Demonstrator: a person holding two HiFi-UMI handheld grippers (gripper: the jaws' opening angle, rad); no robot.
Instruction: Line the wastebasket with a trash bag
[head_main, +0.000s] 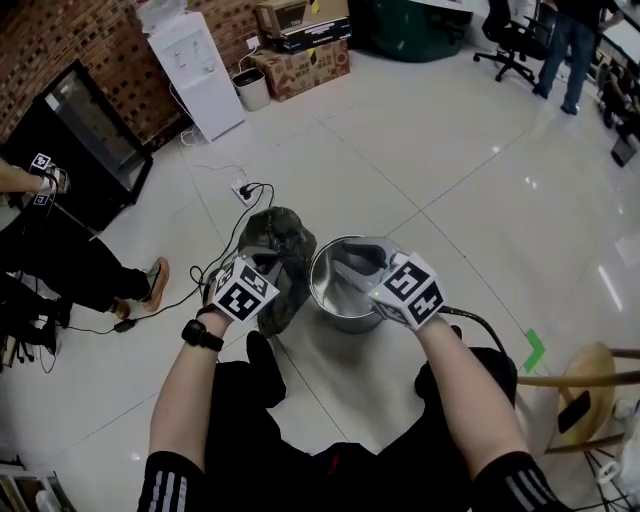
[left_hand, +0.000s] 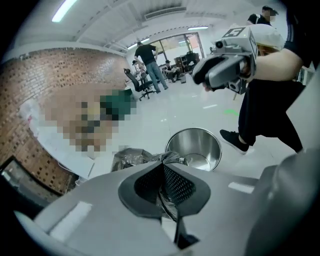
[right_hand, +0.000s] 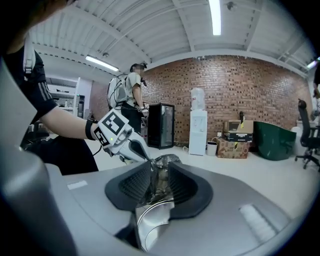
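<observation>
Head view: trash bag (head_main: 275, 245) beside wastebasket (head_main: 328, 300) rim.

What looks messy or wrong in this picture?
The dark trash bag is a crumpled wad held beside the steel wastebasket, not spread inside it. The left gripper is shut on it. Nothing looks spilled or broken.

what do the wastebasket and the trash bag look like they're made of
Wastebasket: probably stainless steel, polished; its silvery wall mirrors the light. Trash bag: likely thin plastic film, dark grey and semi-glossy; it crumples into fine wrinkles with small highlights.
</observation>
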